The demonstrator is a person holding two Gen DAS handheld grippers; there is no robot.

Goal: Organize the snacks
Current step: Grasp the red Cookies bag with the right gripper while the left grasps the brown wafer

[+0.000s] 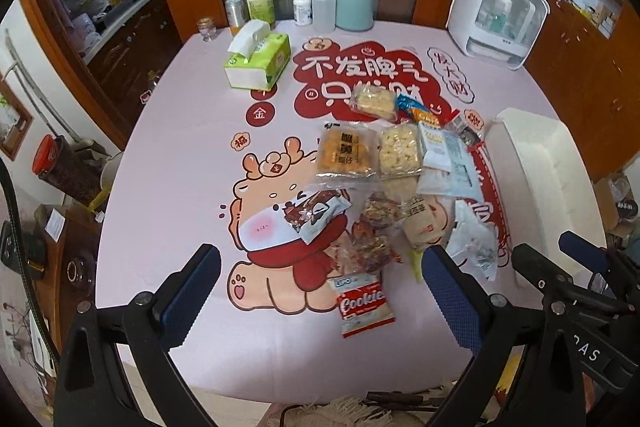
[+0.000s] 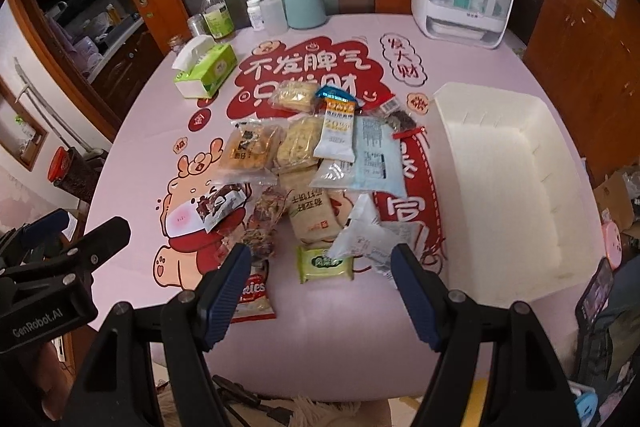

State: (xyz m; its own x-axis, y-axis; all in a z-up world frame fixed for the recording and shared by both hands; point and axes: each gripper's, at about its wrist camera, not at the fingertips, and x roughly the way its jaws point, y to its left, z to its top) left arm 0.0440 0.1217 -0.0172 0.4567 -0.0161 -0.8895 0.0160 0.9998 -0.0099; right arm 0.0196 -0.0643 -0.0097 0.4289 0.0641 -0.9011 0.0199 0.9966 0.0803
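Pink tablecloth [image 2: 320,331] with a cartoon print, and the snack pile [image 2: 312,179] sits mid-table, roughly a dozen packets overlapping. One white bin [image 2: 500,267] stands just right of it, nothing in it. Along the far edge: a tissue box [image 1: 258,61], a teal canister [image 1: 354,5], three bottles, a can, a small jar, plus a white cabinet [image 1: 496,15]. Left gripper [image 1: 320,299] and right gripper [image 2: 320,291] both hover over the near edge, jaws wide apart, gripping nothing. Cookie packet [image 1: 362,305] lies nearest, with bare cloth on the left side.
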